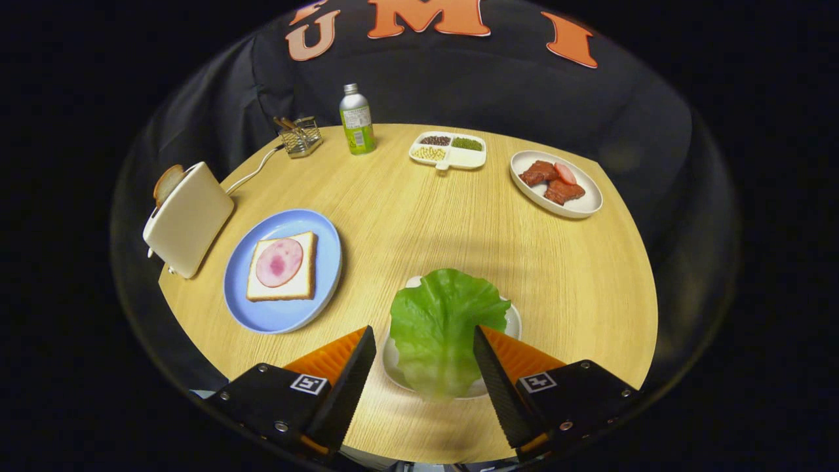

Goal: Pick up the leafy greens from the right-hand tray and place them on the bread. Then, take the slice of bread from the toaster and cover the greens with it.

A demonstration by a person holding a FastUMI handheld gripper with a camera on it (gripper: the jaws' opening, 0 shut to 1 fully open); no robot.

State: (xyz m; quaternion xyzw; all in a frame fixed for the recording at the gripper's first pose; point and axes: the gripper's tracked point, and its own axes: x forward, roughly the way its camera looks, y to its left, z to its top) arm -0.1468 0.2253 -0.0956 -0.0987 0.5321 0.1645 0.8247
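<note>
A green lettuce leaf [442, 324] lies on a small white tray [512, 320] at the table's near edge. My gripper [425, 337] is open, its two fingers standing either side of the leaf's near half with a gap to each. To the left, a blue plate [328, 252] carries a slice of bread [305, 285] topped with a round of pink ham [279, 262]. Beyond it, at the table's left edge, a cream toaster [189, 219] holds a slice of bread [167, 182] that sticks out of its slot.
At the back stand a small wire basket [299, 136], a green-labelled bottle [357, 120] and a divided white dish [473, 157] of beans. A white oval plate [580, 203] with meat pieces sits at the back right. The toaster's cord [252, 172] runs toward the basket.
</note>
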